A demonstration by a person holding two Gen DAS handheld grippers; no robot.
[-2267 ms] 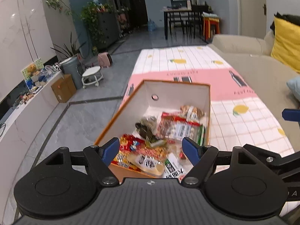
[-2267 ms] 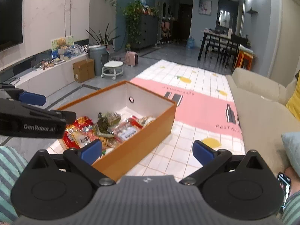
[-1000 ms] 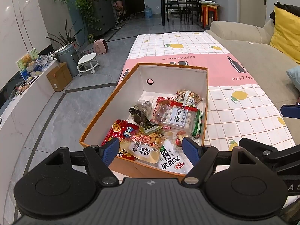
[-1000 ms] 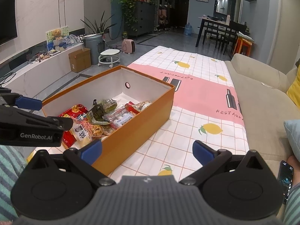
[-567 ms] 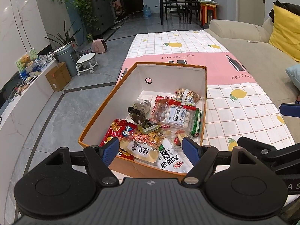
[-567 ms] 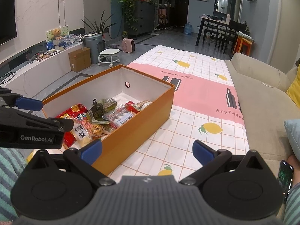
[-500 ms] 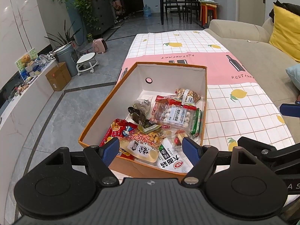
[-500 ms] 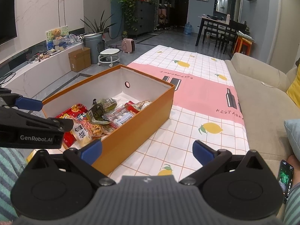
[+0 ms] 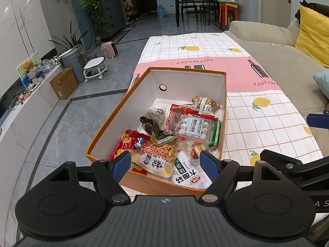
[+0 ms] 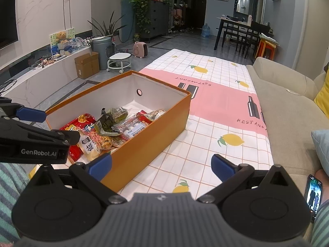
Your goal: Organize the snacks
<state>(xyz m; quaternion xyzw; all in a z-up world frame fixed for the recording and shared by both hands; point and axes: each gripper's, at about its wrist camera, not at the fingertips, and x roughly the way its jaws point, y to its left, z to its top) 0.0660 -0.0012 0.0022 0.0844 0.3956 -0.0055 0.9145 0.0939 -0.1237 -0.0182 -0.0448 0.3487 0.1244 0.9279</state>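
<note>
An orange box (image 9: 107, 123) with white inside walls stands on a lemon-print tablecloth (image 9: 257, 127). It holds several snack packets: a clear pack of white balls (image 9: 192, 126), a red bag (image 9: 127, 144), a peanut bag (image 9: 158, 154) and a white packet (image 9: 185, 177). My left gripper (image 9: 165, 164) is open and empty above the box's near end. My right gripper (image 10: 161, 167) is open and empty to the right of the box (image 10: 148, 138), above the cloth (image 10: 222, 111). The left gripper's arm (image 10: 35, 142) shows at the left of the right wrist view.
A beige sofa (image 9: 287, 61) with a yellow cushion (image 9: 314, 35) runs along the right. A phone (image 10: 313, 195) lies by my right side. On the grey floor to the left are a cardboard box (image 9: 63, 83), a bin (image 9: 72, 61) and a small stool (image 9: 94, 70).
Over the earlier frames both grippers rose and drew back, showing more of the box's inside. In the last half second nothing has visibly moved.
</note>
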